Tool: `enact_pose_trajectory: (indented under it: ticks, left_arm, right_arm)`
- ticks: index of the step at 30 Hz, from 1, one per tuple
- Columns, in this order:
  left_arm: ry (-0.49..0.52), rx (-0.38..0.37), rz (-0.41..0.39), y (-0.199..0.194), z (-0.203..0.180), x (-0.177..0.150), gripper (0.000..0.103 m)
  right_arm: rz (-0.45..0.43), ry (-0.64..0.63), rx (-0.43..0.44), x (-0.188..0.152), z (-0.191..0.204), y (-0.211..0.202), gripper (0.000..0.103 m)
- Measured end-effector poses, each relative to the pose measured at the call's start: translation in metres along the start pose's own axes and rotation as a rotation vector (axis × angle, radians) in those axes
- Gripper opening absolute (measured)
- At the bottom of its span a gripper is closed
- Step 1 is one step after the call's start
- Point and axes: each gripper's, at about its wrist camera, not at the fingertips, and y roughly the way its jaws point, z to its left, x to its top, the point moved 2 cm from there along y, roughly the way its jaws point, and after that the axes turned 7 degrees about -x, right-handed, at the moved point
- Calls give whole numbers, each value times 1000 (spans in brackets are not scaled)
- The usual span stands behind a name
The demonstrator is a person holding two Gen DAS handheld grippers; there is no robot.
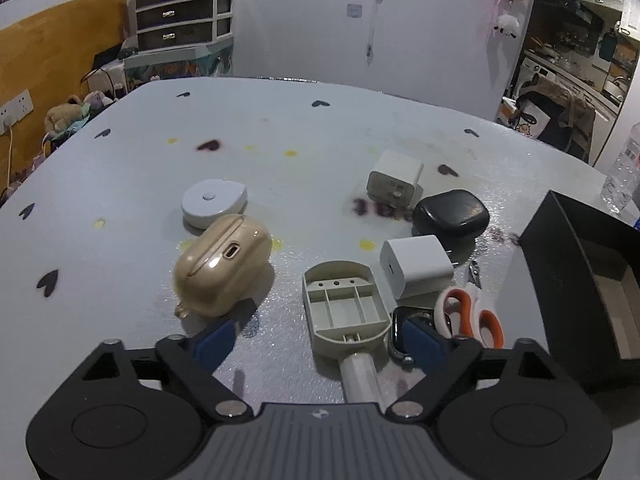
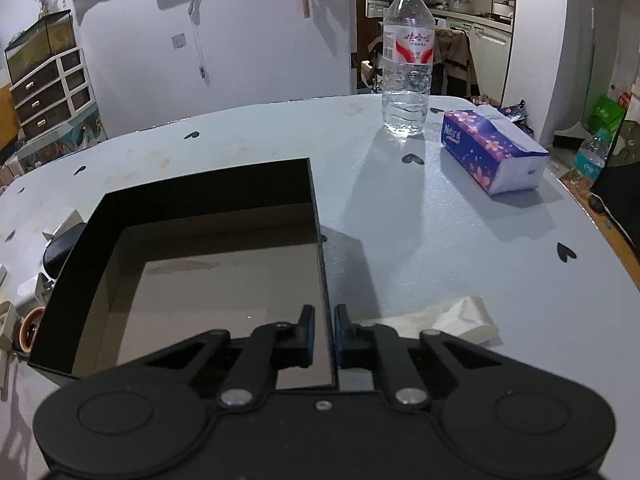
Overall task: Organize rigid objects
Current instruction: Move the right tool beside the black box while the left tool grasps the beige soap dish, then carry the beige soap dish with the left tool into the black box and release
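Note:
In the left wrist view my left gripper [image 1: 320, 340] is open, its jaws either side of a beige plastic tool with a handle [image 1: 346, 312]. A gold earbud case [image 1: 222, 266], a white round puck [image 1: 214, 202], two white chargers [image 1: 416, 270] [image 1: 394, 178], a black earbud case [image 1: 450, 214], orange scissors [image 1: 468, 318] and a smartwatch [image 1: 398, 336] lie around it. In the right wrist view my right gripper [image 2: 325, 330] is shut on the right wall of the black box [image 2: 318, 240], which shows empty inside.
The black box also shows at the right of the left wrist view [image 1: 560, 248]. A water bottle [image 2: 408, 60], a tissue pack [image 2: 492, 150] and a crumpled tissue [image 2: 460, 320] are on the table right of the box.

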Motion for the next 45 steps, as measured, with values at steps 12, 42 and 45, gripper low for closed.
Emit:
enact_pose_trajectory:
  ticks: [12,42,45]
  left_arm:
    - [11,-1,11,23,-9,4,74]
    - [222,-202,-265,-49,-71,44,49]
    - [282,-285,-297,-62,-97,50,49]
  right_arm:
    - [-11,-8,-12,-2,-1,0,5]
    - [-5,19,17,-5,-4,3,5]
    - [-6,20,22,-5,-5,3,5]
